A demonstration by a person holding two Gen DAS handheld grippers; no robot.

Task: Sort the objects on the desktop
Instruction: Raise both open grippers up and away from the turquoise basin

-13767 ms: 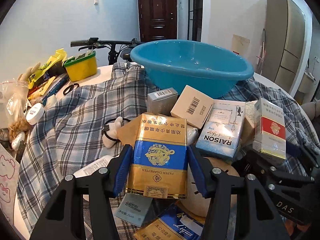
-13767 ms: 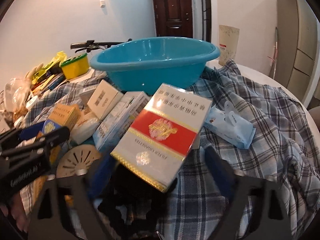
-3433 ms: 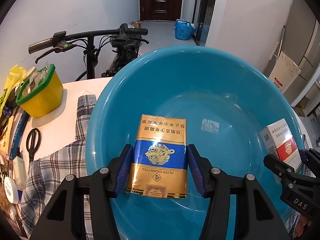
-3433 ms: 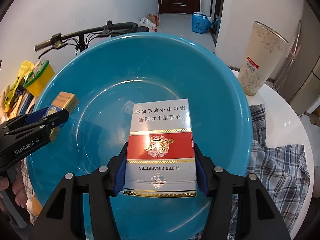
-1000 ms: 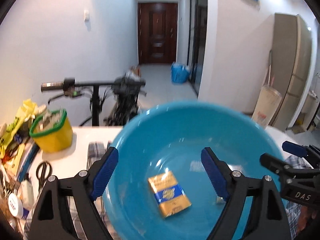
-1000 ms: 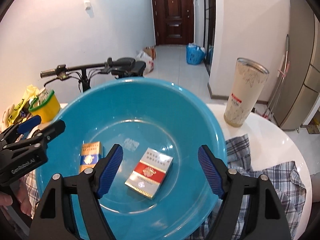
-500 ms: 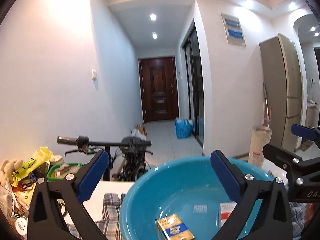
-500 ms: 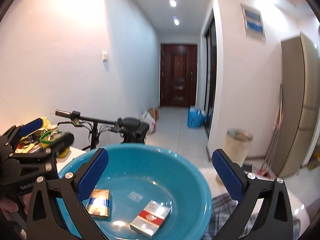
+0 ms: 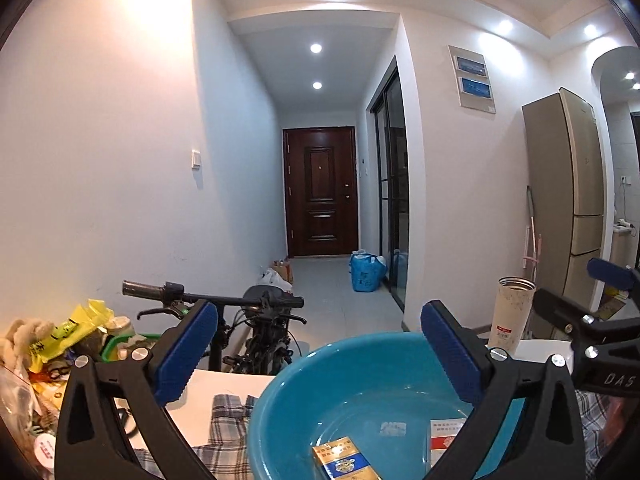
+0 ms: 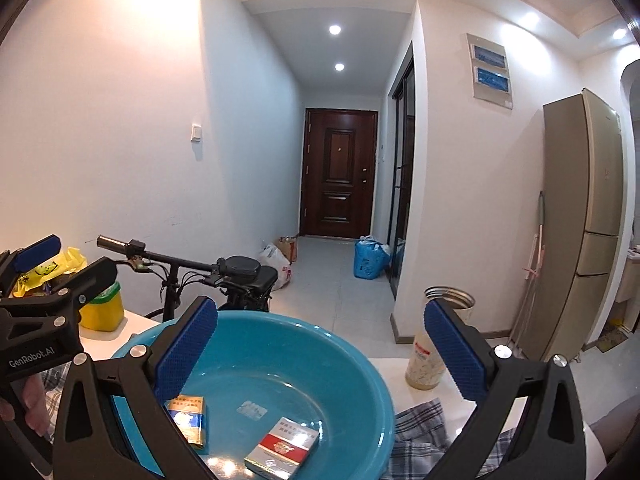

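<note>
in our left wrist view the left gripper [image 9: 320, 344] hangs with jaws spread wide and empty above the blue basin [image 9: 280, 412], where the gold-and-blue cigarette pack [image 9: 344, 462] lies flat.

in our right wrist view the right gripper [image 10: 320, 340] is likewise released, and the red-and-white cigarette pack [image 10: 282, 448] rests beside the gold one in the basin.

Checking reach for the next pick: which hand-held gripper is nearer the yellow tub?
Left. The left hand-held gripper is up beside the yellow tub at the table's left edge; the right hand-held gripper is open over the blue basin, further right.
</note>
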